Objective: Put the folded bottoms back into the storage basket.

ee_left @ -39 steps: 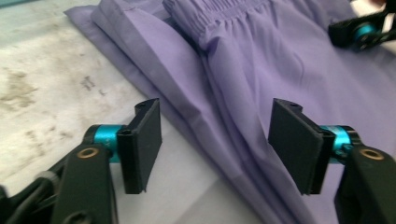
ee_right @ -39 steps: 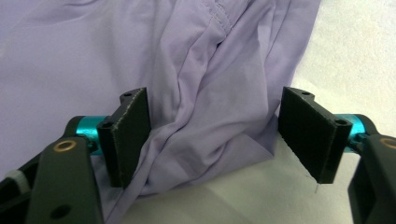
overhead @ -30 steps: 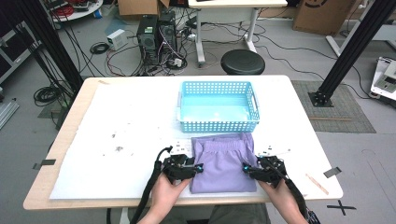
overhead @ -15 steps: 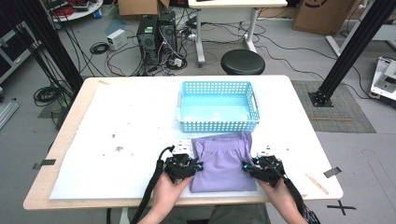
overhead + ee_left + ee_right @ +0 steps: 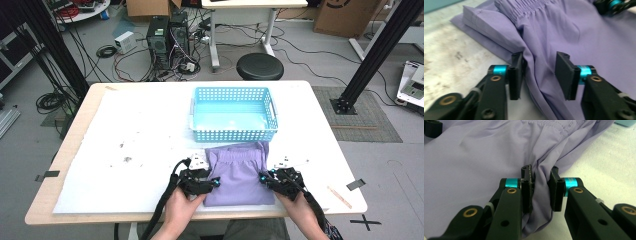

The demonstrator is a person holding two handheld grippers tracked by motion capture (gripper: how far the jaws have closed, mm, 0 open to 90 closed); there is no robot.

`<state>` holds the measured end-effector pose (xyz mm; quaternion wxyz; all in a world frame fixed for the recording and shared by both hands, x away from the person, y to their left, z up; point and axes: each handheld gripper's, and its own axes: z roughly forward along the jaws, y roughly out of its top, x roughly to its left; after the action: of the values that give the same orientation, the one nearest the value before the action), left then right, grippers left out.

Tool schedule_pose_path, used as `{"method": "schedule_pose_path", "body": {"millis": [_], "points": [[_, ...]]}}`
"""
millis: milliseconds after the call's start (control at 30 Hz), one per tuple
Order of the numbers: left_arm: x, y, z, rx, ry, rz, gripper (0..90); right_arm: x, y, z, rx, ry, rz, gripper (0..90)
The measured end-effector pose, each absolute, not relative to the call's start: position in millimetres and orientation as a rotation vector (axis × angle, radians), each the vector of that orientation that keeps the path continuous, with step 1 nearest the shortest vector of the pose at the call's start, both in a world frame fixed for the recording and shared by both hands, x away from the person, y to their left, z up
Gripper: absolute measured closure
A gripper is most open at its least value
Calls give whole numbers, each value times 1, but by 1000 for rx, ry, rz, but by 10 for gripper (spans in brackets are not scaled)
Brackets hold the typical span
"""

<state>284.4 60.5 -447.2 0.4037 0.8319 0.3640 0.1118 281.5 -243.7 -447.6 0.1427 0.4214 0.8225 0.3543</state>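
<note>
A folded pair of purple shorts (image 5: 240, 172) is laid flat on the white cover of the table (image 5: 125, 130), near the front edge and just in front of the light blue basket (image 5: 233, 114), whose near wall is almost touched by the elastic waistband. The waistband is turned toward the far side, and the hems are turned toward the person.

The left gripper (image 5: 212, 183) is held at the left edge of the shorts, close to the near left corner. In the left gripper view, its jaws are seen standing partly apart, having just been opening. A raised fold of the purple cloth (image 5: 536, 72) is seen running between the pads; the left pad (image 5: 516, 75) is touched by the fabric, while a clear gap is left before the right pad (image 5: 564, 73). Nothing is clamped there.

The right gripper (image 5: 265, 178) is held at the right edge of the shorts, level with the left one. In the right gripper view, its jaws have just been closing, and a bunched ridge of cloth (image 5: 541, 187) is seen squeezed between the two pads (image 5: 527, 190), gathered into tight creases. The side edge of the garment is thus pinched by this gripper.

Both grippers are gripped by the person's hands, which come in from the near edge of the table, with a black cable trailing from each.
</note>
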Motion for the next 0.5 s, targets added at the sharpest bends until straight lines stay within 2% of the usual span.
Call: {"method": "schedule_pose_path", "body": {"millis": [67,267,300,400,500], "points": [[283,60,-447,2108,922,302,505,282,-244,-448,1212,2371,1025,764],[283,59,-448,2109,935,319,484,282,-244,-448,1211,2374,1024,764],[284,60,-448,2104,936,309,501,282,-244,-448,1211,2374,1024,764],[290,65,-448,2085,940,281,655,281,-243,-448,1207,2372,1023,770],[296,70,-451,2040,947,196,774,282,-244,-448,1216,2377,1035,779]]}}
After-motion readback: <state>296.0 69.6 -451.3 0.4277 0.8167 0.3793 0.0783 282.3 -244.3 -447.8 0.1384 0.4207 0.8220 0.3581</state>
